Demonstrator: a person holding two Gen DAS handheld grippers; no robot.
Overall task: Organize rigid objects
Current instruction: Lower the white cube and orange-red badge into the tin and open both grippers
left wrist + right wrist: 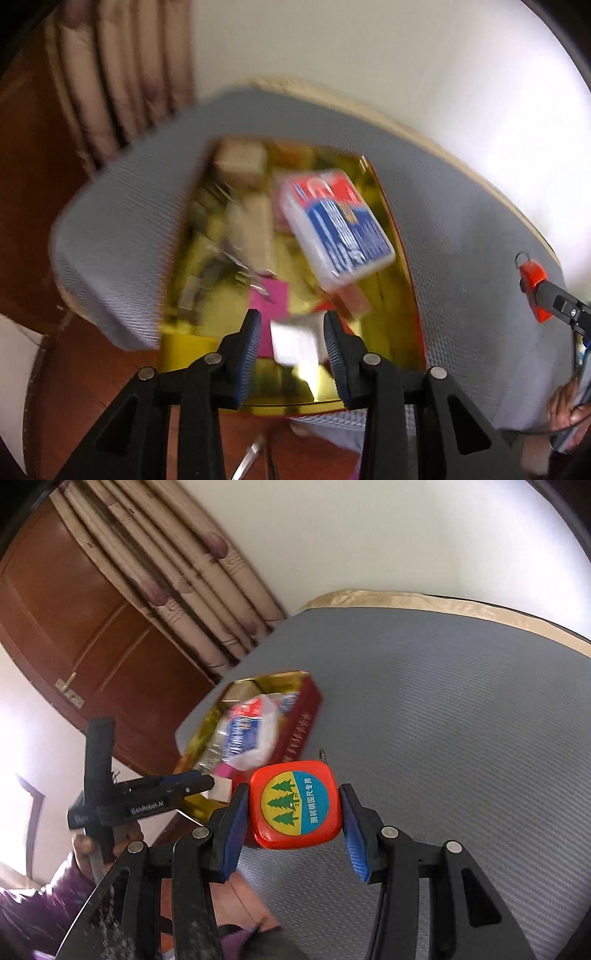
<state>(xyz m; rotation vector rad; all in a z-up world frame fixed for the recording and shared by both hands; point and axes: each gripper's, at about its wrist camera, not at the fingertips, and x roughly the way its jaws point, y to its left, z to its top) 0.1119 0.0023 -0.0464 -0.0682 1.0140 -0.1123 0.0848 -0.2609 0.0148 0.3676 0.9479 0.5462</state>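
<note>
Meanwhile, the right gripper (291, 814) has its blue pads pressed on either side of an orange tape measure (294, 804), held above the near part of the grey table mat (461, 720). Further left, the left gripper (291, 332) hangs over the near end of the gold-lined box (402, 295), jaws partly apart with nothing visibly pinched; a blurred white piece (295, 341) shows between them. Among the box's clutter lie a clear case with a red-and-blue label (334, 225) and a pink block (267, 297).
</note>
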